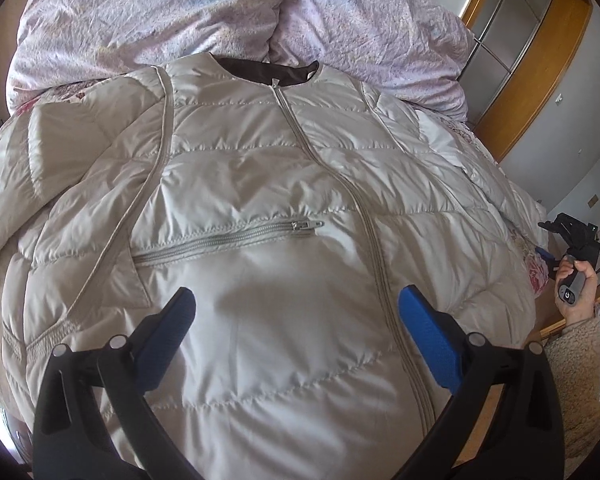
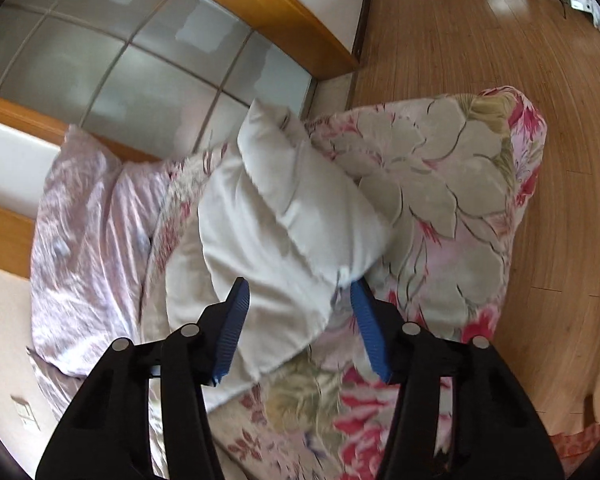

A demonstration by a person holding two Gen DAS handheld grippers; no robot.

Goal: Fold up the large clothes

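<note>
A cream quilted puffer jacket [image 1: 260, 184] lies front up and zipped on the bed, collar at the far end. My left gripper [image 1: 296, 300] is open and empty, hovering over the jacket's lower front, its blue fingers [image 1: 428, 332] astride the main zipper area. In the right wrist view the jacket's right sleeve [image 2: 284, 224] lies between the open blue fingers [image 2: 236, 320] of my right gripper [image 2: 298, 292]; whether the pads touch it I cannot tell. The right gripper also shows in the left wrist view [image 1: 572, 240], held in a hand at the bed's right edge.
A crumpled lilac duvet [image 1: 228, 12] is piled behind the collar. A floral bedspread [image 2: 440, 184] covers the bed, whose corner drops to a wooden floor [image 2: 500, 40] on the right. A wood-framed sliding door [image 2: 148, 52] stands behind the bed.
</note>
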